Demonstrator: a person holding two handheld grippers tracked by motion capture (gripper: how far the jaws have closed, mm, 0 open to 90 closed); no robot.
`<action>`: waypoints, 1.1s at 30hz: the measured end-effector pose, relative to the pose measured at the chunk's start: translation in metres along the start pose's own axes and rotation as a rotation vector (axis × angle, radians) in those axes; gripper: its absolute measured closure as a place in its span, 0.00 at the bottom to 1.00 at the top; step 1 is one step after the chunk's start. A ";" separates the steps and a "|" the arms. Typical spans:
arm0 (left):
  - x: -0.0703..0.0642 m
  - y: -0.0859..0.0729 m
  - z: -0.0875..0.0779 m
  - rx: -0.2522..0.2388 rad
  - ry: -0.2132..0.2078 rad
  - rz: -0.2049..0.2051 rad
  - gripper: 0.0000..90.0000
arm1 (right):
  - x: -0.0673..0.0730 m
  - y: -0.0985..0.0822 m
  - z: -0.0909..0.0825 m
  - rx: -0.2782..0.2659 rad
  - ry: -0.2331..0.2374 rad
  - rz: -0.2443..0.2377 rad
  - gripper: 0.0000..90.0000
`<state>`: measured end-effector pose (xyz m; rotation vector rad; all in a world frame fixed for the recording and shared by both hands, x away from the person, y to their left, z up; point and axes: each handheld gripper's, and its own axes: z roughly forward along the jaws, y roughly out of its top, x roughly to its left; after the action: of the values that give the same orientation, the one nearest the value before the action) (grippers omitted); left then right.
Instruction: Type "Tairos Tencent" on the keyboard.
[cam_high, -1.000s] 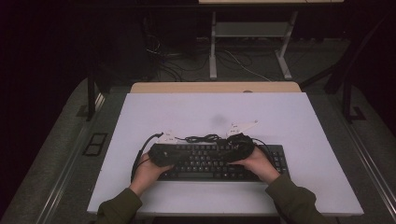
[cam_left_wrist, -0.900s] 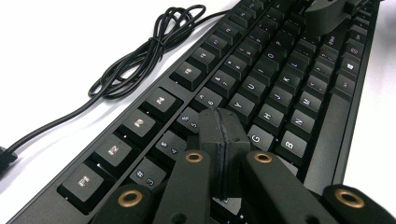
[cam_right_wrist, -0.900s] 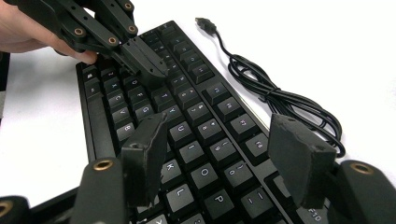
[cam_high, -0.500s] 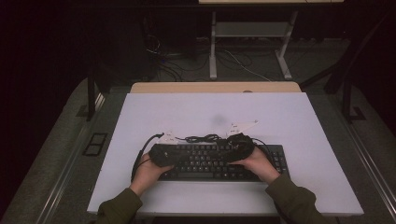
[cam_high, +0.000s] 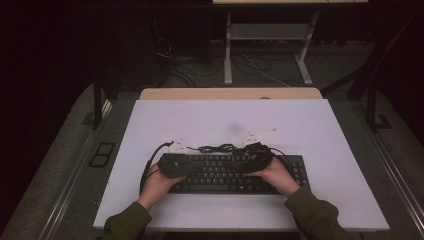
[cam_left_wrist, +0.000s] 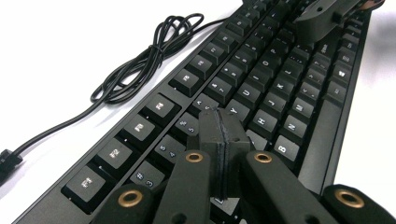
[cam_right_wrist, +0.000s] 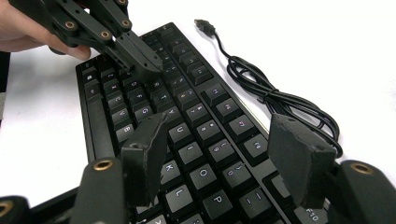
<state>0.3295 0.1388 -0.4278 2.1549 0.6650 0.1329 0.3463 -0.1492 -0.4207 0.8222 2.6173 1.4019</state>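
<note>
A black keyboard (cam_high: 220, 176) lies near the front of the white table, its black cable (cam_high: 217, 148) bundled just behind it. My left gripper (cam_high: 192, 164) is shut with nothing between its jaws, and its tip (cam_left_wrist: 220, 122) rests low over the left-hand keys (cam_left_wrist: 261, 84); I cannot tell if it touches them. My right gripper (cam_high: 246, 160) comes in from the right and stands open (cam_right_wrist: 219, 140) above the right-hand letter keys (cam_right_wrist: 196, 112), holding nothing. The left gripper (cam_right_wrist: 140, 58) shows farther off in the right gripper view. The coiled cable (cam_right_wrist: 275, 98) ends in a free USB plug (cam_right_wrist: 205, 25).
The white tabletop (cam_high: 310, 125) stretches wide behind and beside the keyboard. A wooden table edge (cam_high: 230, 93) adjoins its far side, with a metal frame (cam_high: 228, 50) and floor cables beyond. Dark floor surrounds the table.
</note>
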 end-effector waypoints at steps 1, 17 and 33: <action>0.000 0.000 -0.001 -0.005 -0.004 0.001 0.99 | 0.000 0.000 0.000 0.000 0.000 0.001 0.41; -0.001 -0.006 -0.009 -0.020 0.009 -0.008 0.52 | -0.001 0.000 -0.001 -0.005 0.009 0.007 0.47; -0.001 -0.011 -0.013 -0.033 0.056 -0.004 0.15 | 0.006 -0.001 0.003 0.009 0.039 -0.010 0.78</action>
<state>0.3204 0.1527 -0.4278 2.1250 0.6948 0.2014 0.3423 -0.1443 -0.4222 0.7900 2.6544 1.4192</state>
